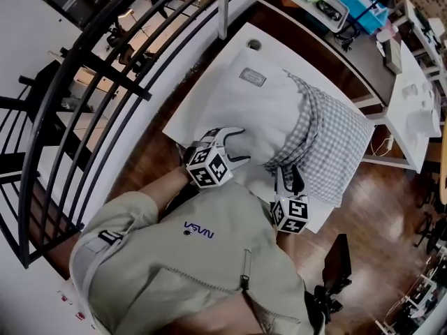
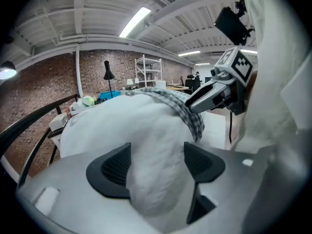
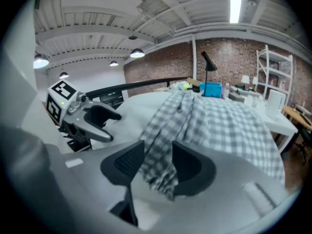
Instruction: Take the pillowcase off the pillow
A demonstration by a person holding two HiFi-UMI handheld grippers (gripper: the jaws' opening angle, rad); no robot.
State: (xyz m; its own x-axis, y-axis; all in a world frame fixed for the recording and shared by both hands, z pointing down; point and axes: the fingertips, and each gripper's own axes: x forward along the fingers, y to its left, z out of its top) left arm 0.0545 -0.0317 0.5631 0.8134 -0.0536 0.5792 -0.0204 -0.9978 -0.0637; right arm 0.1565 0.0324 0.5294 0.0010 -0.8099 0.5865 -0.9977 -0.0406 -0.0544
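A white pillow point(image 1: 237, 103) lies on a white table point(image 1: 199, 93); a grey checked pillowcase point(image 1: 335, 145) covers its right half, bunched at the middle. My left gripper point(image 1: 243, 145) is open at the pillow's bare near corner. In the left gripper view a bulge of white pillow point(image 2: 146, 145) fills the gap between its wide pads point(image 2: 114, 172). My right gripper point(image 1: 288, 176) is at the pillowcase's near edge. In the right gripper view a fold of checked cloth point(image 3: 158, 152) hangs between its parted pads point(image 3: 129, 165), which do not clamp it.
A black curved railing point(image 1: 105, 82) runs along the left. Behind the table stands a desk point(image 1: 328, 30) with a blue box point(image 1: 364, 2) and clutter. Another white table point(image 1: 412, 110) is at the right. Wooden floor point(image 1: 377, 215) shows lower right.
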